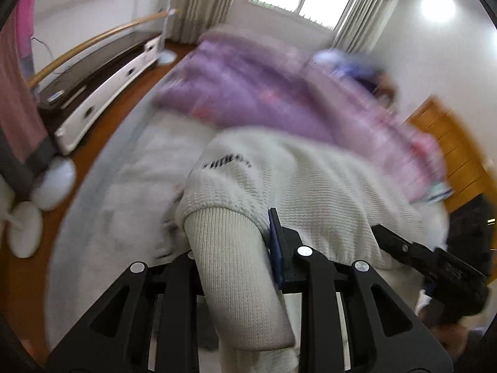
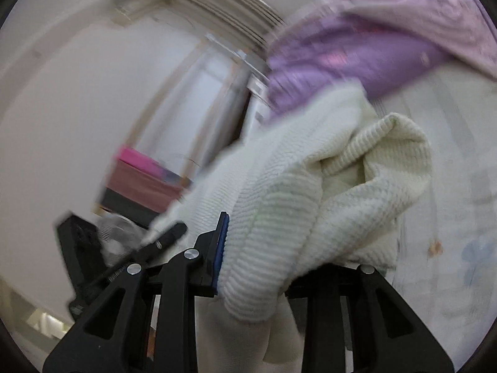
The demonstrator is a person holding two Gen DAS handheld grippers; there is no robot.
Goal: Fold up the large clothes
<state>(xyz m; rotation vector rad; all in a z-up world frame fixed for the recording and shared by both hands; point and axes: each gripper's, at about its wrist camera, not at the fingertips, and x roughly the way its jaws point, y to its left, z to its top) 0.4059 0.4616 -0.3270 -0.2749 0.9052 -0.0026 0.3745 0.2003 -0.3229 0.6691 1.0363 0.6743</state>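
Note:
A cream knit sweater [image 1: 310, 186] hangs stretched between my two grippers above a bed. In the left wrist view my left gripper [image 1: 236, 242] is shut on its ribbed band, which runs down between the black fingers; only the blue-padded right finger [image 1: 276, 248] shows, the other is hidden by cloth. At that view's right edge the other gripper [image 1: 435, 264] grips the same sweater. The right wrist view shows my right gripper [image 2: 267, 248] shut on a bunched fold of the sweater [image 2: 310, 192], its right finger covered. The left gripper [image 2: 161, 242] appears low on the left there.
A purple quilt [image 1: 254, 87] lies heaped on the bed [image 1: 130, 171], which has a pale sheet. A low white cabinet [image 1: 102, 93] stands along the left wall, a wooden door [image 1: 450, 143] at right, and pink cloth [image 1: 15, 99] hangs on a rack.

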